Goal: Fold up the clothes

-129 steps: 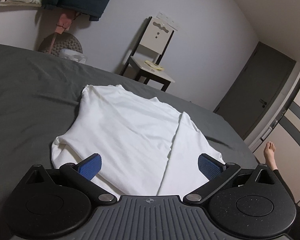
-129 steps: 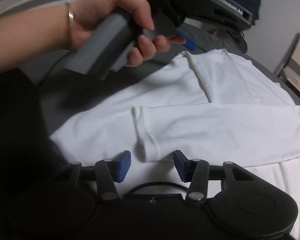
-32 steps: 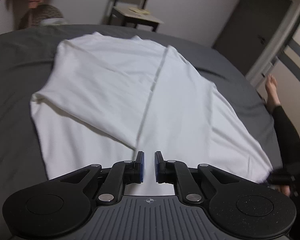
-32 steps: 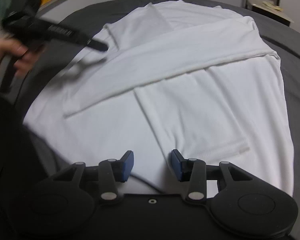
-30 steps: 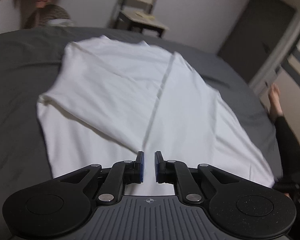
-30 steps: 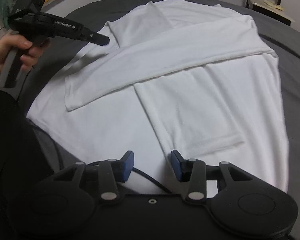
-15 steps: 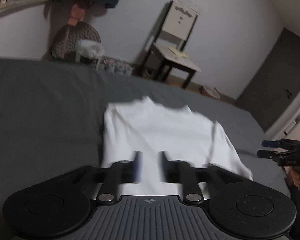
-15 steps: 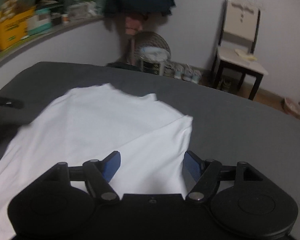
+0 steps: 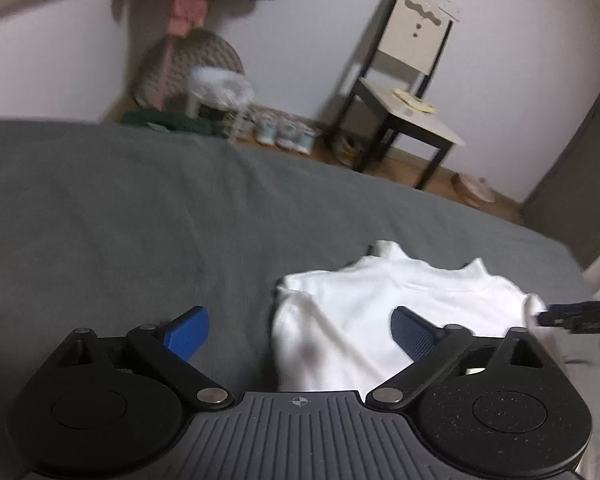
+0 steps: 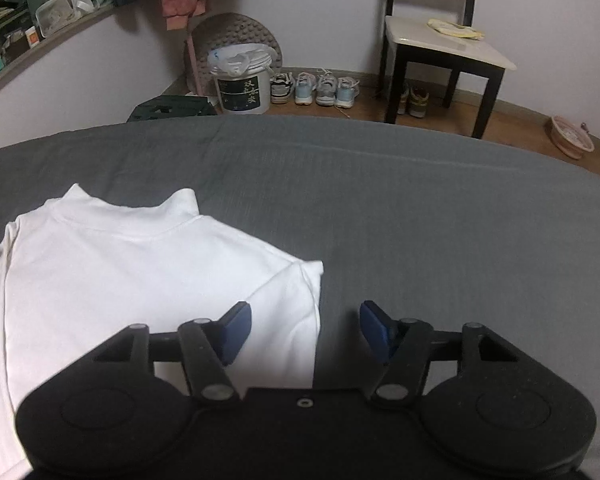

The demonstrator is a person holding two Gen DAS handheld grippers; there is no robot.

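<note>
A white shirt (image 9: 384, 312) lies flat on the grey bed (image 9: 140, 216), collar towards the far edge, both sleeves folded in. My left gripper (image 9: 300, 334) is open and straddles the shirt's left shoulder edge, with nothing between its fingers. In the right wrist view the same white shirt (image 10: 120, 272) fills the lower left. My right gripper (image 10: 305, 330) is open over the shirt's right shoulder edge, one finger above the cloth and one above the bed. The right gripper's fingertips (image 9: 556, 317) show at the right rim of the left wrist view.
Beyond the bed's far edge stand a chair (image 10: 440, 48), a white bucket (image 10: 242, 88), a row of shoes (image 10: 316, 87) and a round woven mat (image 9: 188, 68) against the wall. A shelf with boxes (image 10: 16, 40) runs along the left wall. A dark door (image 9: 580, 184) is at right.
Both grippers have moved up from the shirt's lower part to its shoulders. The left gripper, shut a second ago, is now wide open. The right gripper has opened wider.
</note>
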